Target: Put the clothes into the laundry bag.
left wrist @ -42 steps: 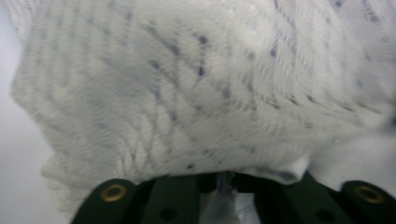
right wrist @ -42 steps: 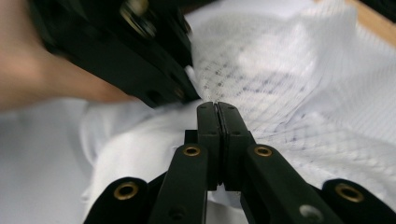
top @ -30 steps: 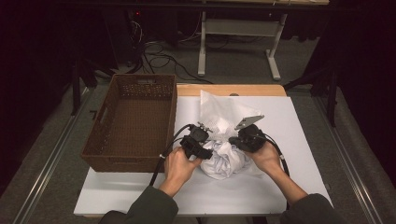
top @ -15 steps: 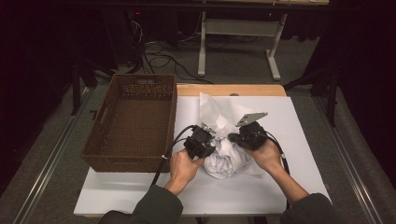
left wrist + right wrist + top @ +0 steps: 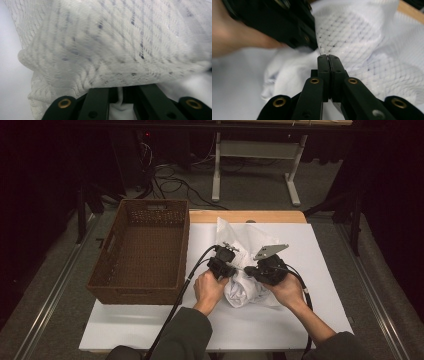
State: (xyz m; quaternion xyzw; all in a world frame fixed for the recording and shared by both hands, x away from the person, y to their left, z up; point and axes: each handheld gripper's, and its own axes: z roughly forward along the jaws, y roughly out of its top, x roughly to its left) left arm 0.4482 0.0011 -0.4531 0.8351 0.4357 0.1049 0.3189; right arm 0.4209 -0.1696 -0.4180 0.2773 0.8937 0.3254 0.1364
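A white mesh bag (image 5: pixel 234 236) lies mid-table, its near end bunched around a white cloth (image 5: pixel 245 290). In the high view my left gripper (image 5: pixel 231 268) and right gripper (image 5: pixel 250 270) meet at the top of that bundle, tips almost touching. In the left gripper view the mesh (image 5: pixel 112 45) drapes over the jaws and hides their tips; white cloth (image 5: pixel 122 98) fills the gap, so the left gripper (image 5: pixel 122 88) is shut on the bag. My right gripper (image 5: pixel 328 58) is shut, pinching the mesh edge (image 5: pixel 352 35), with the white cloth (image 5: pixel 287 72) below.
An empty brown wicker basket (image 5: pixel 184 245) stands to the left, overhanging the white table (image 5: pixel 320 270). A wooden strip (image 5: pixel 250 216) runs along the table's far edge. The left hand (image 5: pixel 232 32) and its gripper body (image 5: pixel 274 20) sit close in the right gripper view.
My left gripper has shifted a little right and away from me, closing on the right gripper. The bundle's top is drawn up between them.
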